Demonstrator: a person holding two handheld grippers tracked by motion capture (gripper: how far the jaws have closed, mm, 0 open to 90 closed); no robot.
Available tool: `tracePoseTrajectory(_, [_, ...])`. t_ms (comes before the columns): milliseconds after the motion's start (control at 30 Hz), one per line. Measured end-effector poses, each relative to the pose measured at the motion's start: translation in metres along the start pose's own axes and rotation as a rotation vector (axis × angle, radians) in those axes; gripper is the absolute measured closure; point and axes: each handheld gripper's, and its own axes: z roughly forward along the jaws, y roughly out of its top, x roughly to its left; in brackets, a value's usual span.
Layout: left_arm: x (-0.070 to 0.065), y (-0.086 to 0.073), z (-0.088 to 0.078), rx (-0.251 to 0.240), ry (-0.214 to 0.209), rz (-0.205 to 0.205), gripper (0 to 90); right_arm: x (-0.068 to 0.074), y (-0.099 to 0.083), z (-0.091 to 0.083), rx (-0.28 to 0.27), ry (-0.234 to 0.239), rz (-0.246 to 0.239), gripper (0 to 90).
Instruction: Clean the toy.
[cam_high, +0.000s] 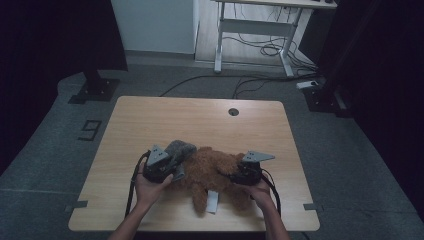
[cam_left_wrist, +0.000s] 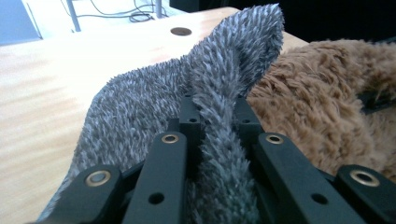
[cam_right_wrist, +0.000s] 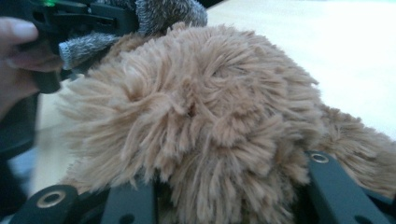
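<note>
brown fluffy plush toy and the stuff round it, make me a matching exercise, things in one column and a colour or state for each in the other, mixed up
Things:
1. fluffy plush toy
2. fuzzy fabric piece
3. left gripper
4. flat fabric tag

Colour or state:
A. white, lying by the toy's leg
B. grey, pinched into a raised fold
C. brown, lying on the wooden table
D. shut on the fuzzy fabric piece

Pairs: 1-C, 2-B, 3-D, 4-A
</note>
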Motion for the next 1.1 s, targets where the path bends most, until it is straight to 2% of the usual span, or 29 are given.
tracePoseTrajectory(67, [0.004, 0.008, 0.005, 0.001, -0.003, -0.007, 79.0, 0.002, 0.006, 0.001, -0.027, -0.06, -0.055, 56.8])
tracePoseTrajectory(100, [0.006, 0.011, 0.006, 0.003, -0.007, -0.011, 79.0, 0.003, 0.011, 0.002, -0.053, -0.094, -0.102, 56.8])
tracePoseTrajectory(133, [0.007, 0.015, 0.009, 0.001, -0.006, -0.014, 79.0, 0.003, 0.014, 0.003, -0.068, -0.111, -0.125, 56.8])
tracePoseTrajectory(167, [0.008, 0.017, 0.011, 0.003, -0.005, -0.014, 78.9, 0.002, 0.019, 0.004, -0.089, -0.136, -0.175, 56.7])
tracePoseTrajectory(233, [0.007, 0.018, 0.012, 0.0, -0.004, -0.017, 78.6, -0.002, 0.021, 0.005, -0.102, -0.157, -0.229, 55.5])
tracePoseTrajectory(333, [0.004, 0.016, 0.014, 0.009, -0.005, -0.008, 78.2, -0.006, 0.014, 0.008, -0.079, -0.162, -0.245, 54.1])
tracePoseTrajectory(400, [0.002, 0.018, 0.014, 0.008, -0.012, -0.014, 78.1, -0.007, 0.006, 0.009, -0.082, -0.152, -0.247, 53.4])
tracePoseTrajectory(467, [-0.002, 0.024, 0.016, 0.01, -0.02, -0.006, 77.9, -0.005, -0.001, 0.008, -0.081, -0.151, -0.264, 53.2])
tracePoseTrajectory(533, [-0.008, 0.032, 0.019, 0.012, -0.032, 0.011, 77.5, 0.0, -0.008, 0.007, -0.065, -0.154, -0.302, 53.1])
tracePoseTrajectory(633, [-0.028, 0.047, 0.027, 0.028, -0.085, 0.039, 77.3, 0.006, -0.015, 0.007, -0.054, -0.158, -0.337, 52.8])
tracePoseTrajectory(667, [-0.04, 0.051, 0.033, 0.042, -0.118, 0.051, 77.1, 0.007, -0.017, 0.008, -0.054, -0.156, -0.337, 52.8])
tracePoseTrajectory(700, [-0.048, 0.053, 0.037, 0.052, -0.132, 0.068, 77.0, 0.007, -0.02, 0.008, -0.056, -0.156, -0.336, 52.8])
tracePoseTrajectory(733, [-0.063, 0.056, 0.044, 0.064, -0.146, 0.098, 77.0, 0.008, -0.021, 0.008, -0.056, -0.155, -0.336, 52.8])
tracePoseTrajectory(833, [-0.09, 0.059, 0.061, 0.09, -0.171, 0.143, 77.1, 0.011, -0.021, 0.007, -0.044, -0.159, -0.356, 52.8])
tracePoseTrajectory(900, [-0.105, 0.059, 0.076, 0.13, -0.16, 0.175, 77.2, 0.014, -0.023, 0.007, -0.043, -0.159, -0.365, 52.7])
tracePoseTrajectory(1000, [-0.107, 0.052, 0.089, 0.165, -0.145, 0.189, 78.0, 0.014, -0.027, 0.006, -0.036, -0.164, -0.366, 51.9])
tracePoseTrajectory(1100, [-0.101, 0.045, 0.088, 0.163, -0.128, 0.188, 79.2, 0.012, -0.033, 0.005, -0.043, -0.159, -0.35, 51.9])
